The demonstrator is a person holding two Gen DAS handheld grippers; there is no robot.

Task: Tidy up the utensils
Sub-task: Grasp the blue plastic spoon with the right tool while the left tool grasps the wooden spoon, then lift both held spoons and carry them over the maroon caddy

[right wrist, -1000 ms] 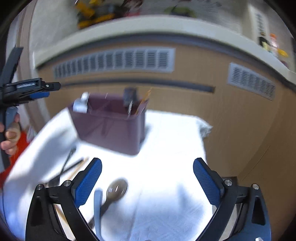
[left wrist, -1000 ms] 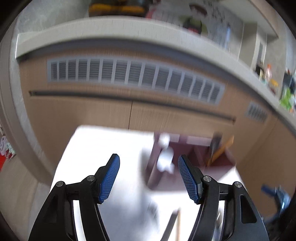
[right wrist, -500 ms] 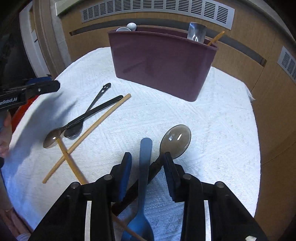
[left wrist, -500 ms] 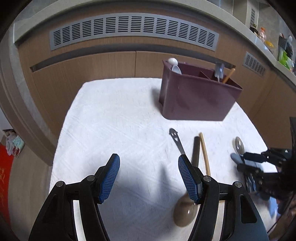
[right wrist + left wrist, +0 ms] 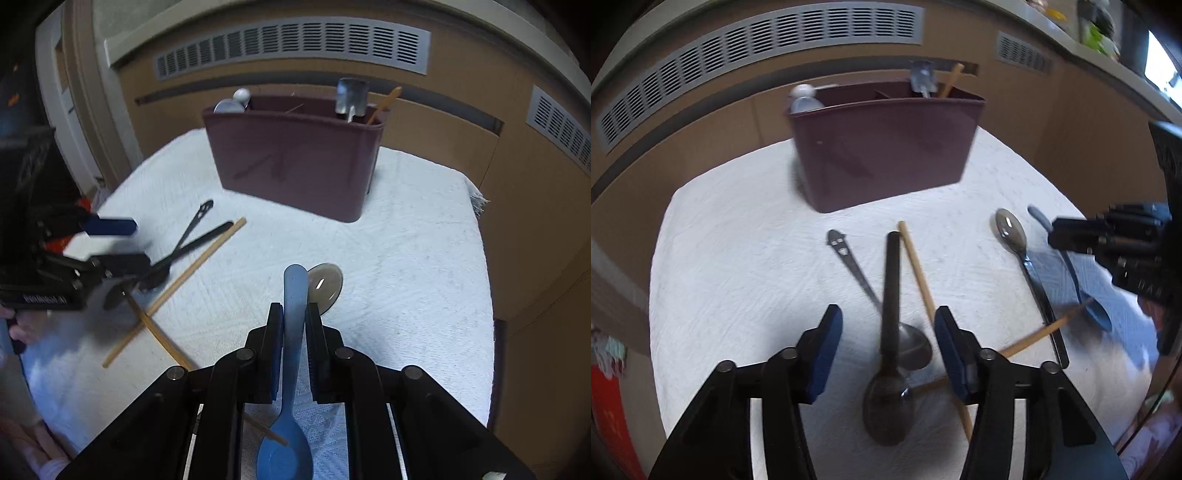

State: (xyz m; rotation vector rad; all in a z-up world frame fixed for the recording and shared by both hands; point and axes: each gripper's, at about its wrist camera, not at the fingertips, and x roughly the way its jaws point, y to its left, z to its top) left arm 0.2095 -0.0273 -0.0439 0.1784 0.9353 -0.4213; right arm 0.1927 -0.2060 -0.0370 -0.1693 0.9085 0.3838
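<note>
- Right claw (image 5: 293, 332): blue pads pressed against both sides of the handle of a light-blue plastic spoon (image 5: 291, 354); the handle tip sticks out ahead of the pads and the bowl lies back under the claw body.
- In the left wrist view the same right claw (image 5: 1071, 236) enters from the right edge, with the light-blue plastic spoon (image 5: 1082, 288) running through it, bowl towards the camera.
- Left claw (image 5: 888, 345): jaws spread apart, gripping nothing; it hangs above a dark brown spoon with a long black handle (image 5: 890, 350), which lies between the pads in this view. Contact with the worktop cannot be judged.
- A silver metal spoon with a cut-out handle end (image 5: 871, 291) lies just left of the dark spoon, its bowl partly under the dark handle.
- Two wooden chopsticks: one (image 5: 919, 273) lies just right of the dark spoon; the other (image 5: 1045, 330) lies crosswise towards the right claw, passing over the black handle of a shiny steel spoon (image 5: 1012, 232).
- A dark maroon plastic utensil caddy with inner dividers (image 5: 886, 147) stands upright at the far side of the white textured cloth (image 5: 738, 258) covering the worktop.
- In the caddy: white round-ended utensils (image 5: 803, 99) at the left end, a metal utensil (image 5: 923, 79) and a wooden stick (image 5: 951, 79) at the right end.
- Behind the worktop: tan cabinet fronts with a grey slatted vent (image 5: 295, 40).
</note>
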